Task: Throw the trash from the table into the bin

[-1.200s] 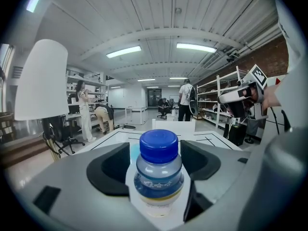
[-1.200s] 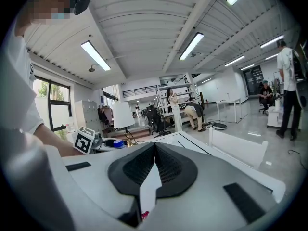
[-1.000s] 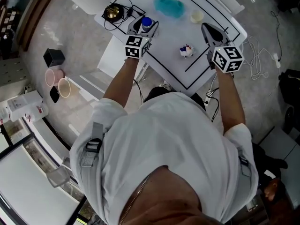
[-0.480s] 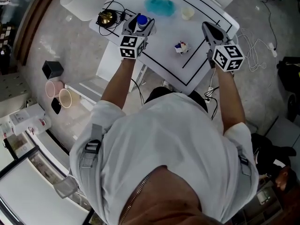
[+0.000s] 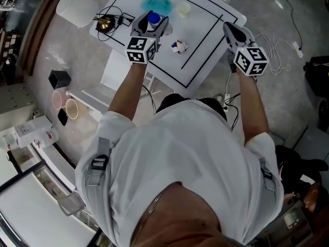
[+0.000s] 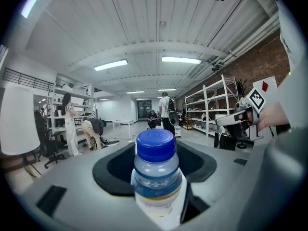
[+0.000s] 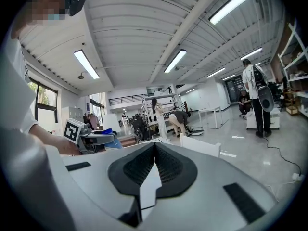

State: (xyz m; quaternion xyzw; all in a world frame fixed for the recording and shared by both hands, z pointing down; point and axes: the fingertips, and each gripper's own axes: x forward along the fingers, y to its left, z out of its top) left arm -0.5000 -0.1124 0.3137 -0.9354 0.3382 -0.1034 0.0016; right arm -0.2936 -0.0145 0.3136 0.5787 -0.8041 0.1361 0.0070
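white table (image 5: 205,32) with black lines fills the top of the head view. my left gripper (image 5: 150,24) is over its left part, jaws set wide and clamped on a blue-capped plastic bottle (image 5: 153,19). a crumpled wrapper (image 5: 179,47) lies on the table just right of that gripper. a teal patch (image 5: 158,5) and a small pale cup (image 5: 184,9) lie beyond it. a white cylindrical container (image 5: 77,9) stands off the table's left corner. my right gripper (image 5: 230,30) is at the table's right edge, well apart from the wrapper.

left gripper view: the bottle sits between the jaws, its blue cap rising above them.

right gripper view: jaws fully together, nothing between them. the left gripper shows at the left.
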